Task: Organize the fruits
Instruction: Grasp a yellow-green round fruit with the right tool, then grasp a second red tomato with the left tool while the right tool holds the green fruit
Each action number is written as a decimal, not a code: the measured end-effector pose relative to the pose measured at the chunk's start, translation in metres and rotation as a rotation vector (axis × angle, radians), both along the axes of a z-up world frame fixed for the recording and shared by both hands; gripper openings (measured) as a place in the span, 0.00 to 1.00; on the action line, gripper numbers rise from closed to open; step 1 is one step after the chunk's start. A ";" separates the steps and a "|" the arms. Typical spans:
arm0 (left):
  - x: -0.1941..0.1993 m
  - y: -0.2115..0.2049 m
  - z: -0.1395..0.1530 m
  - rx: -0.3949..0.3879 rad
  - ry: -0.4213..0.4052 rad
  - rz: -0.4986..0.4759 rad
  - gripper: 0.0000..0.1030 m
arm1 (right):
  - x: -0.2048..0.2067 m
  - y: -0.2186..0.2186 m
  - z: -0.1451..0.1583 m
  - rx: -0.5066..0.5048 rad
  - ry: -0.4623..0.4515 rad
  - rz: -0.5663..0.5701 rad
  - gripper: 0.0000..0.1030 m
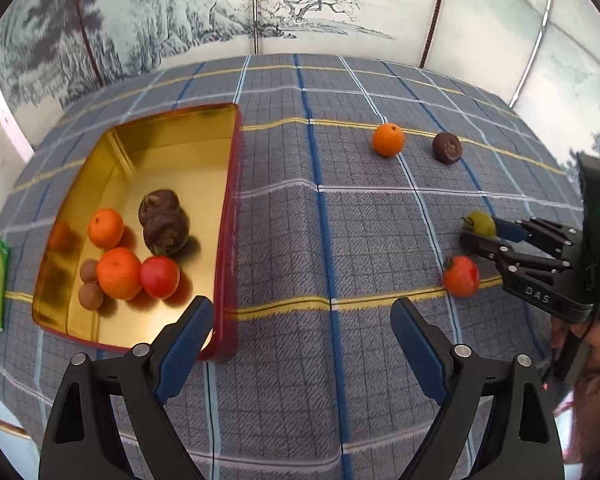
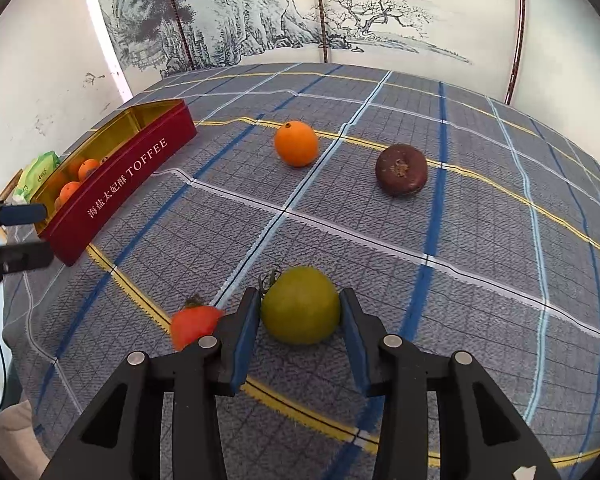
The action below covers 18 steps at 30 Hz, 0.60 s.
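**Right jaws around the green tomato**

The right gripper [image 2: 300,312] brackets the green tomato [image 2: 300,305] on the tablecloth [image 2: 480,240], pads at its flanks, contact unclear. The left gripper [image 1: 302,320] gapes wide, empty, beside the toffee tin [image 1: 230,240].

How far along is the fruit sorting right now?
Done: seven fruits lie in the toffee tin. In hand: right gripper straddles the green tomato; left gripper open, empty. Left: red tomato, orange, dark fruit.

R claw [image 2: 300,312] straddles green tomato [image 2: 300,306] on cloth [image 2: 480,240].
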<state>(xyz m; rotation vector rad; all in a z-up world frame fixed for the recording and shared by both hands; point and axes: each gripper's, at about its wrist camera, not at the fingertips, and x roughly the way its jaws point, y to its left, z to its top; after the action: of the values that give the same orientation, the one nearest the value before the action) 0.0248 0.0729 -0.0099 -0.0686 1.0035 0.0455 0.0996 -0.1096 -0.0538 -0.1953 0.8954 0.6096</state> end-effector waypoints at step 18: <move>0.019 -0.074 -0.004 -0.162 0.071 -0.136 0.86 | 0.036 -0.096 0.000 -0.022 -0.048 -0.267 0.34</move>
<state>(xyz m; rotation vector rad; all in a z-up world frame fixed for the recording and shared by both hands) 0.0440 -0.0007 -0.0143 -0.1477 1.0794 -0.1585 0.1358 -0.2059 -0.0541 -0.1069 0.8642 0.3455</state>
